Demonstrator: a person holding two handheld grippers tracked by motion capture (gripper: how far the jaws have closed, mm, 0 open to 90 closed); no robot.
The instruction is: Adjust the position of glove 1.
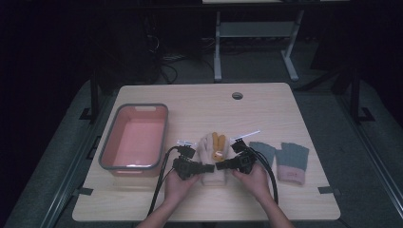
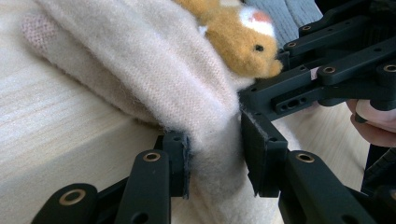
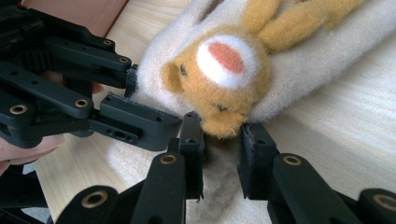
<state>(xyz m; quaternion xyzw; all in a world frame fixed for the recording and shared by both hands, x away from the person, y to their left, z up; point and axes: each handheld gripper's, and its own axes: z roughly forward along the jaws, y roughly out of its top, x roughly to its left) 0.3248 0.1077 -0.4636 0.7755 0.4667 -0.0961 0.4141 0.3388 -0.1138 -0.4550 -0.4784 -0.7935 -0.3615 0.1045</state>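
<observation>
We see both claws on the cream knitted glove with an orange felt animal face (image 1: pixel 213 159), which lies flat mid-bench, near the front. Left claw (image 2: pixel 215 161) has its pads pinching a fold of the cuff wool; right claw (image 3: pixel 222 156) pinches the cuff fabric just under the animal's chin. So both are closed on the glove, from opposite sides, tips almost meeting.

Progress, as we judge it: grasp done, glove not lifted yet, resting on the light wooden bench (image 1: pixel 199 102). The pink plastic tub with grey rim (image 1: pixel 114 164) sits empty to the left, probably the destination. The pair of grey knitted gloves with pink cuffs (image 1: pixel 283 159) is untouched on the right, just beside the right hand. So likely one glove in hand, the rest still to go.

Room: tub's near wall is close to the left hand (image 1: pixel 178 183), so the lift needs to clear the rim. Back of the bench is open; front edge is near the forearms. Claws crowd each other, little slack between them.
</observation>
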